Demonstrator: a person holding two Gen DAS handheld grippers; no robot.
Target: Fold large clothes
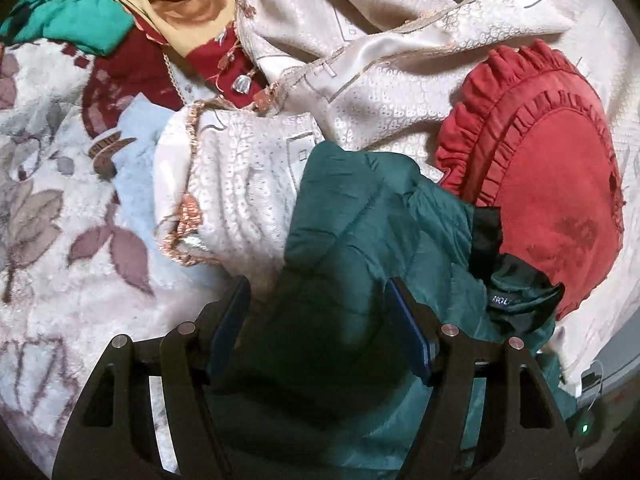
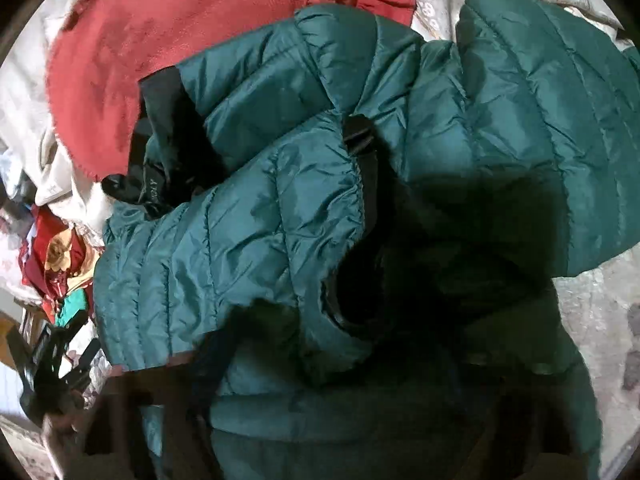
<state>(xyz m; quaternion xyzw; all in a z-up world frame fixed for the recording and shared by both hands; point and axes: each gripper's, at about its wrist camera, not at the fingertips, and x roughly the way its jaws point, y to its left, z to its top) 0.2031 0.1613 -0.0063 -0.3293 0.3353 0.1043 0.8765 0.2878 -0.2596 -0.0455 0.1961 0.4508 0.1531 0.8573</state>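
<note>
The dark green quilted jacket [image 1: 372, 216] lies bunched on the bed, just beside the red ruffled cushion [image 1: 556, 176], which serves here as the landmark; the jacket's black-lined collar [image 1: 486, 236] end touches the cushion's lower edge. In the left wrist view the jacket's long axis runs from the near bottom of the frame up and away toward the cream embroidered cloth [image 1: 248, 184], with the collar turned off to the cushion side. The left gripper [image 1: 320, 308] has its blue-padded fingers [image 1: 412, 332] spread apart, with a fold of green fabric lying between them but not pinched. In the right wrist view the jacket [image 2: 248, 240] fills most of the frame, crumpled below the cushion [image 2: 168, 40], its collar opening [image 2: 176, 152] pointing toward the cushion and one puffy sleeve [image 2: 540, 100] folded across on the side away from it. The right gripper is buried in shadow and fabric at the bottom of that view, and whether its fingers are together or apart cannot be told. Well apart from the cushion, past the cream cloth, sits a heap of red, yellow and teal garments [image 1: 120, 12], and a floral blanket [image 1: 52, 208] covers the bed on that far side.
</note>
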